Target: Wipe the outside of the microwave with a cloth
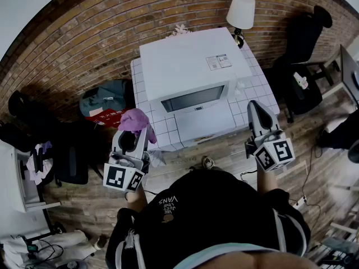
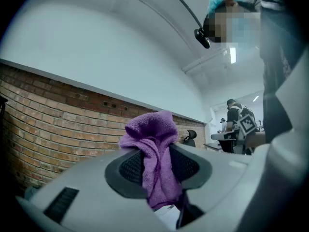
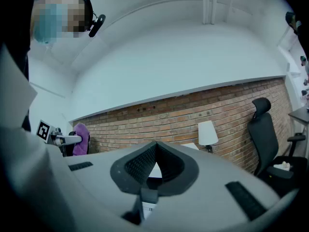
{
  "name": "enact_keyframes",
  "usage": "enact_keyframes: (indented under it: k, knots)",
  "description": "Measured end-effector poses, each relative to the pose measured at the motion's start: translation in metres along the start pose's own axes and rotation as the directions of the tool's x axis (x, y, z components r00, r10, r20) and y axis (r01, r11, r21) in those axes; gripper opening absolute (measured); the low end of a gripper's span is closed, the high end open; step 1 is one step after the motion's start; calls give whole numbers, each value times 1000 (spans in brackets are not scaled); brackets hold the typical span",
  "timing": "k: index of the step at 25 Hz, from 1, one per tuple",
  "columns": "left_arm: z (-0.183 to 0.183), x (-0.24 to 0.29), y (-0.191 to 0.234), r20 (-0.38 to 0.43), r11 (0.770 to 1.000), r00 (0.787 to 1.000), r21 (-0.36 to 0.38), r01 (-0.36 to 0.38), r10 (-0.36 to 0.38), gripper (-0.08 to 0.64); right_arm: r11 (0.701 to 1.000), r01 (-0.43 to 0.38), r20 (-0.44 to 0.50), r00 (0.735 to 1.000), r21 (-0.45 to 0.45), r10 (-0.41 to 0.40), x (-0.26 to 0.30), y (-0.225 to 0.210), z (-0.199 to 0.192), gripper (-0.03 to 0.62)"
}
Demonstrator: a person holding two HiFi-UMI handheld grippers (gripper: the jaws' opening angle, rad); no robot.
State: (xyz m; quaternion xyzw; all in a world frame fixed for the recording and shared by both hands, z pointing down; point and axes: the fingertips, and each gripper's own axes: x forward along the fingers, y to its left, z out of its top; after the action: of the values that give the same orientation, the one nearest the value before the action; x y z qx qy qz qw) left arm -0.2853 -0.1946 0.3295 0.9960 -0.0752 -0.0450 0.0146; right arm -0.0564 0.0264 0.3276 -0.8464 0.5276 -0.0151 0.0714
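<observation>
Left hand-held gripper (image 2: pixel 157 166) grips the purple cloth (image 2: pixel 153 151) tight, just off the microwave's (image 1: pixel 190 66) front-left corner. The microwave sits ahead and right of it, long side across. Right hand-held gripper (image 3: pixel 153 163), pinched closed on nothing, hangs off the microwave's front-right corner.

Person: black top (image 1: pixel 213 206) with white block lettering printed on it, pale straps or stripes down either side and a light band at the lower edge; teal head cover (image 2: pixel 223 0) and a black boom-mounted headset piece (image 2: pixel 202 36). Left gripper (image 1: pixel 134 142) and right gripper (image 1: pixel 257 110): matching pale grey moulded shells, each with dark grey ribbed pads (image 3: pixel 140 166) set in a black V-shaped surround and black rectangular slots on the shell faces. Each gripper carries a white cube (image 1: pixel 275 153) with one black square marker on every visible face.
</observation>
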Motion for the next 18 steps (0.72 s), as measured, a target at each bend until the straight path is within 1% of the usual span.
enact_keyframes:
  k: [3,5,8,10,14,18]
  knots:
    - [-3,-2,4,-10,1000,1000,-3,8,-8,141,1000,-4,27,1000,19,4,4,3,5,3]
    - [-7,-3,8,-21,1000,1000,-5,8,-8,141,1000,-5,26,1000,15,5,6,3,3,3]
    - [-11,2,11,-29,1000,1000,-2,-8,8,141,1000,-21,18,1000,16,21,11,-2,-1,3]
    - [-12,8,10,-35,1000,999,18,-25,25,141,999,-39,11,999,23,39,15,-9,-4,3]
    - [-15,30,14,-42,995,995,47,-94,96,141,996,-74,7,997,39,74,29,-34,-8,3]
    - [-19,54,11,-60,981,982,75,-176,181,141,990,-132,-18,991,59,133,42,-65,-10,3]
